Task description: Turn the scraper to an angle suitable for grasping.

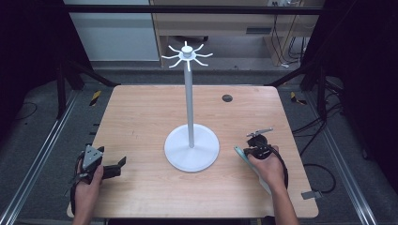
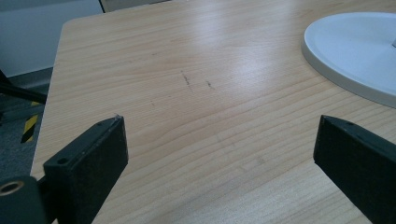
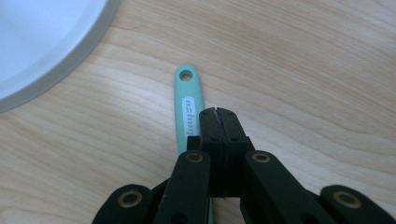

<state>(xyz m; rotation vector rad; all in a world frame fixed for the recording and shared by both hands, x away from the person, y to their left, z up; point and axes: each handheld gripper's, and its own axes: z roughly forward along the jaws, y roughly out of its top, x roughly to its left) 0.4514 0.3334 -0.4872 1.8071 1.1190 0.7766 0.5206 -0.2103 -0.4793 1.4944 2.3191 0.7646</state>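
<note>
Pale wood worktop amid dark floor; right claw pressed together (gripping nothing), teal handle touching at nine o'clock.

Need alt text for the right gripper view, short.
The right gripper, its black fingers shut together, hangs over a wooden table just beside a teal handle that lies flat, a hanging hole at its far end. The handle bears a white label with lettering too small to read. The rim of a white round stand base curves through the upper left corner.

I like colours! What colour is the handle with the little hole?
Mint green handle, clearest in the right gripper view.
</note>
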